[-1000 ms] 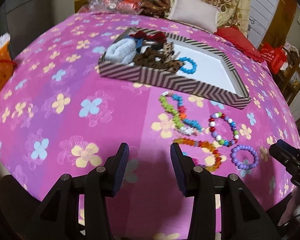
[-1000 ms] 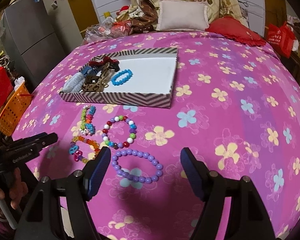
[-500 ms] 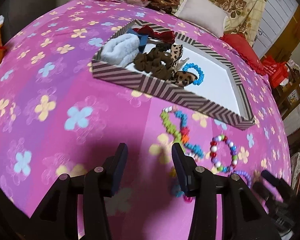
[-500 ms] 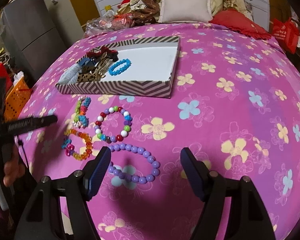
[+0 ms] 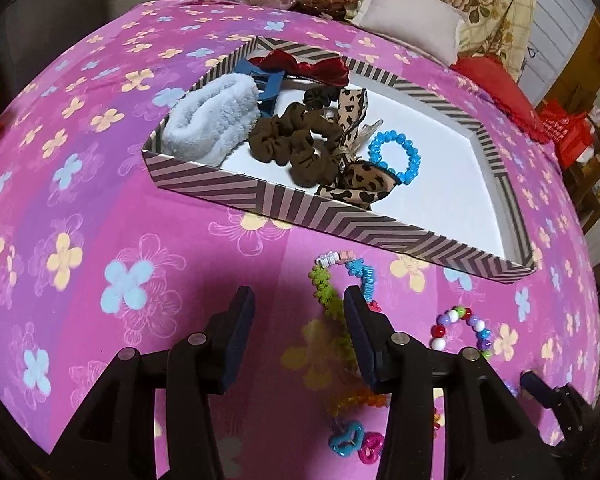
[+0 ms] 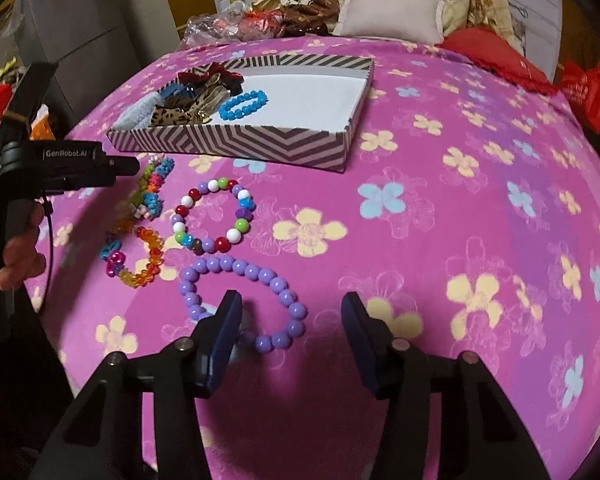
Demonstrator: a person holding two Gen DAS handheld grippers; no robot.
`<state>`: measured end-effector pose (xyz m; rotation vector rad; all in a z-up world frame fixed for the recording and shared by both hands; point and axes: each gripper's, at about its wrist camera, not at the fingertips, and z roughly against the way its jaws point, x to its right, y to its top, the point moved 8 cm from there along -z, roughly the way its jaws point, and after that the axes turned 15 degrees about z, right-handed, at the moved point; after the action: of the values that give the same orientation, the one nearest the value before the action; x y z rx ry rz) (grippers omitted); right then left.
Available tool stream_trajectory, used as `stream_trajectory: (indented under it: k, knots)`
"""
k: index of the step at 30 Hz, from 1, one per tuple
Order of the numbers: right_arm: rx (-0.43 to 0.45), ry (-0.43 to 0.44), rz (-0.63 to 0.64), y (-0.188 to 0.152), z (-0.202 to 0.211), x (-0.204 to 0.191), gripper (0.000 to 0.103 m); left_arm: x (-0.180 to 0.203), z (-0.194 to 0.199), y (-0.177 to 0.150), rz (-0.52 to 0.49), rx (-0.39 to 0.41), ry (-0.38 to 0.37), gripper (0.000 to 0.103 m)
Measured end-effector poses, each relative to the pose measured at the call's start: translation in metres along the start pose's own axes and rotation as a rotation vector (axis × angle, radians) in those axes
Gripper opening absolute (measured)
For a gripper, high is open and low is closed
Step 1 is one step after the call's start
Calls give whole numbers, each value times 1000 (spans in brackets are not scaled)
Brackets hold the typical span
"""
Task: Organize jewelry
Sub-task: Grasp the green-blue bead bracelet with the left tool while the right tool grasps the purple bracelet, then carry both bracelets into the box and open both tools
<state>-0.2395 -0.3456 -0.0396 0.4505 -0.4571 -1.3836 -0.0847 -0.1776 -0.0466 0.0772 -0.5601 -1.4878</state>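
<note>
Pink flowered bedding (image 6: 480,208) is covering the bed, with a beige pillow (image 6: 390,8) and a red cushion (image 6: 496,54) lying at its far end. Ahead of both tools, a shallow striped box (image 5: 340,224) is sitting on the bedding, holding a pale blue fluffy band (image 5: 212,122), a brown scrunchie (image 5: 296,140), a leopard-print bow (image 5: 358,188), a red bow (image 5: 304,66) and a blue bead bracelet (image 5: 396,156).

The left tool (image 5: 298,320) is hovering low over the bedding with its jaws standing moderately apart and nothing between them. Its right finger (image 5: 358,332) is covering part of a green and blue flower bracelet (image 5: 332,280), which is lying just ahead of it, between the tool and the box. A multicoloured bead bracelet (image 6: 214,216) is lying to the right of that tool, and an orange bracelet with heart charms (image 6: 140,258) is lying beneath it.

The right tool (image 6: 290,320) is spread wide and holding nothing. A purple bead bracelet (image 6: 244,304) is lying on the bedding right at its left finger (image 6: 224,328), with most of the loop sitting ahead of the gap; whether the finger is touching the beads cannot be told
</note>
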Motion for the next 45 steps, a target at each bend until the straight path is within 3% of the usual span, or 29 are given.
stream_trajectory:
  k: [6,8,9,11,14,27,45]
  knots:
    - [3,-66,89,5,-6,-4,47,8,-10,-1,-34,7,36,50]
    - [20,-73,105,6,-6,-5,34,12,-12,-2,-54,19,45,50]
    - [25,-81,104,6,-5,-4,25,14,-12,-2,-66,25,46,47]
    - [31,-104,108,7,-5,0,15,18,-13,-2,-89,39,33,22]
    - [36,-92,102,7,-5,3,10,20,-14,-2,-114,47,14,16]
    - [137,-92,163,46,36,-7,9,36,47,18,-129,97,-123,15]
    - [215,-135,227,108,71,2,9,59,99,45,-186,201,-125,15]
